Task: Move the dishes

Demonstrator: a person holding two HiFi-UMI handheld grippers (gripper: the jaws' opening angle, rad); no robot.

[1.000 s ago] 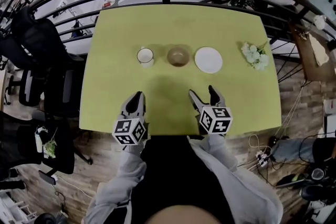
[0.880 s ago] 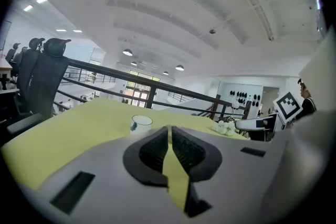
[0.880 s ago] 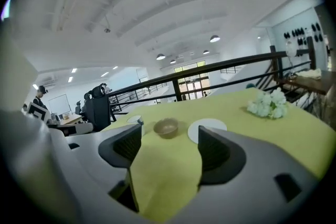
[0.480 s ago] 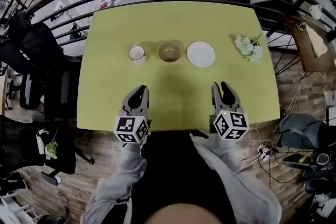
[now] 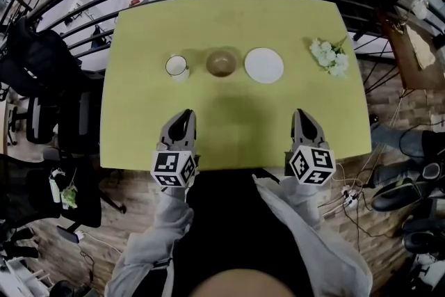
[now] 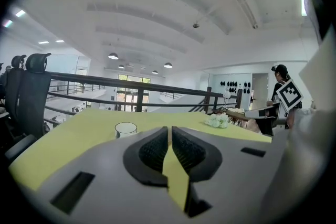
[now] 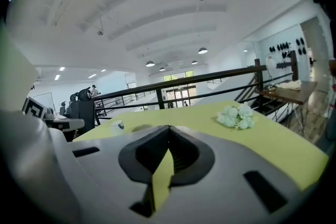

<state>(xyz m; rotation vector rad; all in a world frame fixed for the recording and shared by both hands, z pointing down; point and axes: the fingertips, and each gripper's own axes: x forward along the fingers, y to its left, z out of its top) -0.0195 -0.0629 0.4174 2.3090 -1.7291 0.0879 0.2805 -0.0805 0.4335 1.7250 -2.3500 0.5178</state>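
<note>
Right tool: jaws had just been closing, from wide apart a second earlier to fully together, with nothing between them. It had also slid out towards 3 o'clock along the near edge of the table and sat near the near-right corner. Left tool: pads together, empty, and it had barely shifted at the near-left.

Meaning for the task: nothing had been picked up. Both tools were closed on air and hung back at the near edge, so the move of the dishes looked not yet started. Either tool would need to open again before it could take a dish.

The dishes sat in a row across the far half of the table, all well apart from both tools:
- cup, at 12 o'clock from the left tool and the closest dish to it
- bowl, at the row's middle, about 1 o'clock from the left tool
- plate, at about 11 o'clock from the right tool

A bunch of white flowers lay at 1 o'clock from the right tool, near the table's right edge and apart from the dishes.
</note>
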